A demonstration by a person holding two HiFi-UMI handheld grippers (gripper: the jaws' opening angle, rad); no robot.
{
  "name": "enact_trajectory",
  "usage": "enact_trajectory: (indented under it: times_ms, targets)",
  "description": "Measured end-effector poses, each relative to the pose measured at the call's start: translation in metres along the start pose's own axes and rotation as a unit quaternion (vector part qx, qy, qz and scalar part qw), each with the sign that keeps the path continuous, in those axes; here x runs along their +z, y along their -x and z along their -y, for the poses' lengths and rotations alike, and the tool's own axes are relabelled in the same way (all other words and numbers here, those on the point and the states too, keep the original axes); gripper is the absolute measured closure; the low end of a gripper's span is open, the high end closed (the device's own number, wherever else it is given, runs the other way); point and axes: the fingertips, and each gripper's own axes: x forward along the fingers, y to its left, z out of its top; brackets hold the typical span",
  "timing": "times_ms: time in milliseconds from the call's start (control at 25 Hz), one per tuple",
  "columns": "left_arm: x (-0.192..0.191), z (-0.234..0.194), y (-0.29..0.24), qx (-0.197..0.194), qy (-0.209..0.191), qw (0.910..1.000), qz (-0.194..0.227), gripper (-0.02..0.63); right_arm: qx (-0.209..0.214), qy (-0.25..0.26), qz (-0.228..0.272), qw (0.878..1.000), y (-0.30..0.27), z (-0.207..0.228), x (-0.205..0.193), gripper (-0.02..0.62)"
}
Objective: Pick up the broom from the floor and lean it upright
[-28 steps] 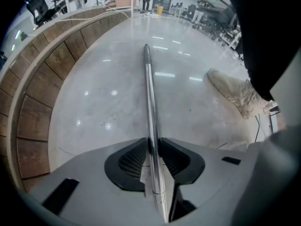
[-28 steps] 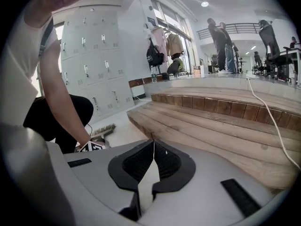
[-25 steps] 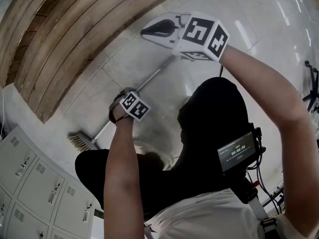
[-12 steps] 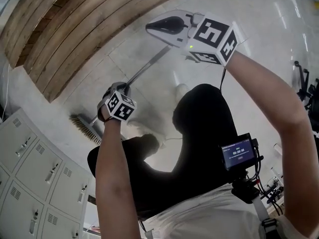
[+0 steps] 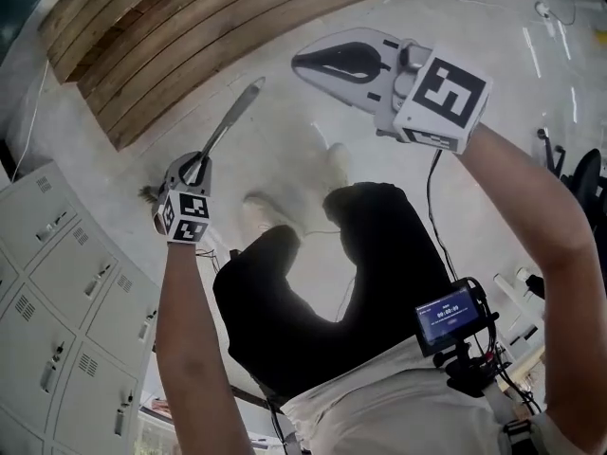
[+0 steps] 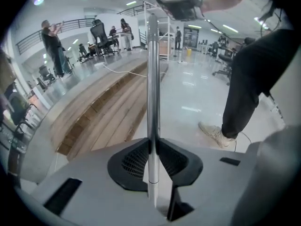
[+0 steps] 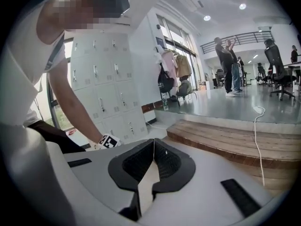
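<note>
We see the left hand-held gripper (image 6: pixel 150 147) grasping the broom (image 6: pixel 151 79) by its metal handle, before the wooden platform (image 6: pixel 108 112). The right hand-held gripper (image 7: pixel 153 149) is clenched, empty.

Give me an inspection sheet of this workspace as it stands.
Surface: pale glossy floor, reflecting ceiling lights.
Job's things: metal broom handle clamped in the left gripper; brush end barely shows beside it.
Clutter: clothes and bags hung beside the lockers.
Grippers: left gripper shut on the handle; right gripper shut, empty, held high.
Cables: white cable trailing over the wooden platform; black lead from the right gripper.
Surroundings: people and office chairs behind.
</note>
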Motion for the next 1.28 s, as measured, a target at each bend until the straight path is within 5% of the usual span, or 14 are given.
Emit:
enact_trajectory:
  times_ms: [240, 440, 680, 960, 1280]
  targets:
    - [-0.013, -0.043, 0.101, 0.073, 0.093, 0.9914, 0.056, 0.537, 0.049, -0.015, -0.012, 0.999, -0.010, -0.057, 0.050, 0.578]
    - [-0.022, -0.057, 0.181, 0.127, 0.168, 0.9708, 0.115, 0.537, 0.086, -0.032, -0.026, 0.995, -0.024, -0.110, 0.077, 0.578]
    - [-0.019, -0.064, 0.273, 0.218, 0.271, 0.9219, 0.170, 0.537, 0.131, -0.041, -0.046, 0.989, -0.026, -0.153, 0.108, 0.578]
    - [0.008, -0.039, 0.366, 0.307, 0.359, 0.8620, 0.185, 0.537, 0.193, -0.040, -0.056, 0.979, -0.012, -0.178, 0.150, 0.578]
    - [0.024, -0.001, 0.419, 0.360, 0.413, 0.8182, 0.173, 0.537, 0.264, 0.007, -0.090, 0.960, -0.004, -0.201, 0.146, 0.578]
